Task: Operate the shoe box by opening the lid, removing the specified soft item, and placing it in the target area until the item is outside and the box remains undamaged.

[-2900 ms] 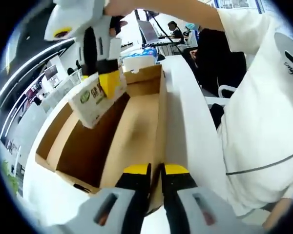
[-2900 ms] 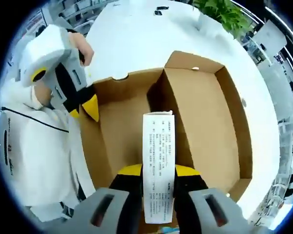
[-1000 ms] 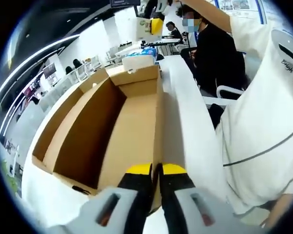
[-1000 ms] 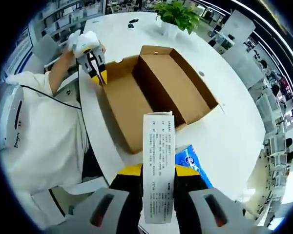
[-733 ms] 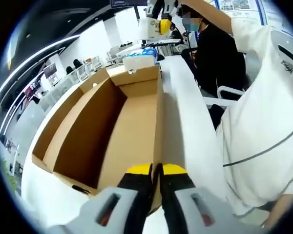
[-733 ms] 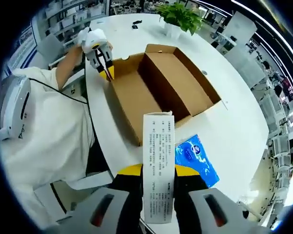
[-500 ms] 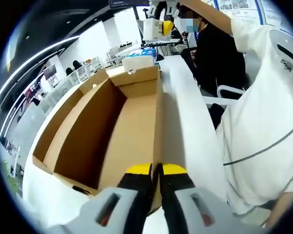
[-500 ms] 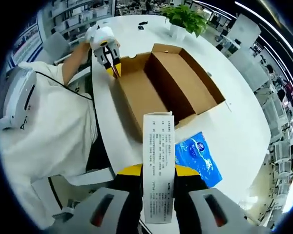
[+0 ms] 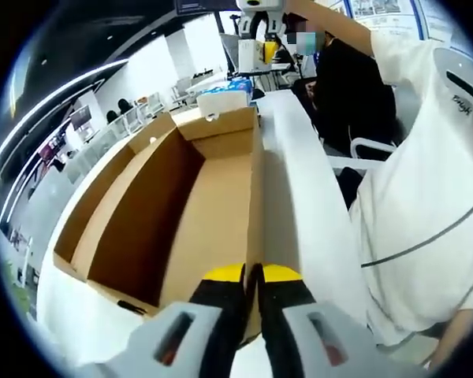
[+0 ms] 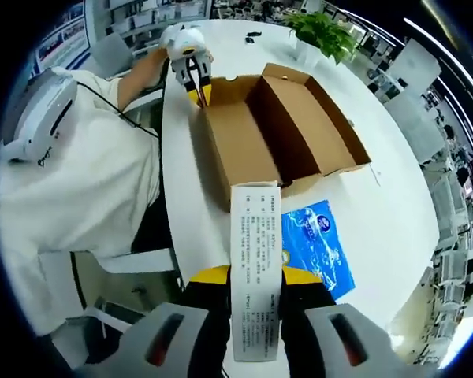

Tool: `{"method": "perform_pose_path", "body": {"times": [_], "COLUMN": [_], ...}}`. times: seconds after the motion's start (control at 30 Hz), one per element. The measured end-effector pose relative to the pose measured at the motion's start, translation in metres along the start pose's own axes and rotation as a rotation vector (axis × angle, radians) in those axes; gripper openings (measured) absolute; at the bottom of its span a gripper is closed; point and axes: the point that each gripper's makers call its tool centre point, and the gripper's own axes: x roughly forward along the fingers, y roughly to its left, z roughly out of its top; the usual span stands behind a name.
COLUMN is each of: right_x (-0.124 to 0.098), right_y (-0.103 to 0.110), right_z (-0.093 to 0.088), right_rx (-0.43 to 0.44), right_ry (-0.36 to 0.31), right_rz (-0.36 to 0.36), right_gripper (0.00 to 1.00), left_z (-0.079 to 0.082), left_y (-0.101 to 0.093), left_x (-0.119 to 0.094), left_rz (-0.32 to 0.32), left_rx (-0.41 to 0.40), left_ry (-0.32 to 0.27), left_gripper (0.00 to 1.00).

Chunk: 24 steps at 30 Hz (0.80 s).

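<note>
White tissue pack (image 10: 255, 268) clamped in right tongs (image 10: 255, 277) | left tongs (image 9: 252, 277) clamp box wall (image 9: 256, 236)

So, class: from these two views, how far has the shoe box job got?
Done: the shoe box lies open, and the white packet is out, clamped in the right gripper high above the table. In hand: the left gripper pinches the box wall. Left: setting the packet down, perhaps near the blue pack.
</note>
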Motion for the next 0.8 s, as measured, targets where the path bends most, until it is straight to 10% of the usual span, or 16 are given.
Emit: {"method": "perform_pose_path", "body": {"times": [0.2, 0.47, 0.8], "right_x": [0.005, 0.031, 0.032], "right_y": [0.02, 0.029, 0.035], "right_z": [0.006, -0.017, -0.017], "right_rx": [-0.225, -0.275, -0.299], "right_ry": [-0.06, 0.068, 0.071], "right_rz": [0.052, 0.074, 0.109], "right_gripper": [0.21, 0.21, 0.21], "left_z": [0.0, 0.0, 0.0], "left_y": [0.0, 0.0, 0.001], "left_x": [0.0, 0.0, 0.0], "left_rz": [0.004, 0.01, 0.008], "left_rx": [0.026, 0.019, 0.013], "left_ry": [-0.005, -0.008, -0.009], "left_gripper": [0.05, 0.06, 0.06]}}
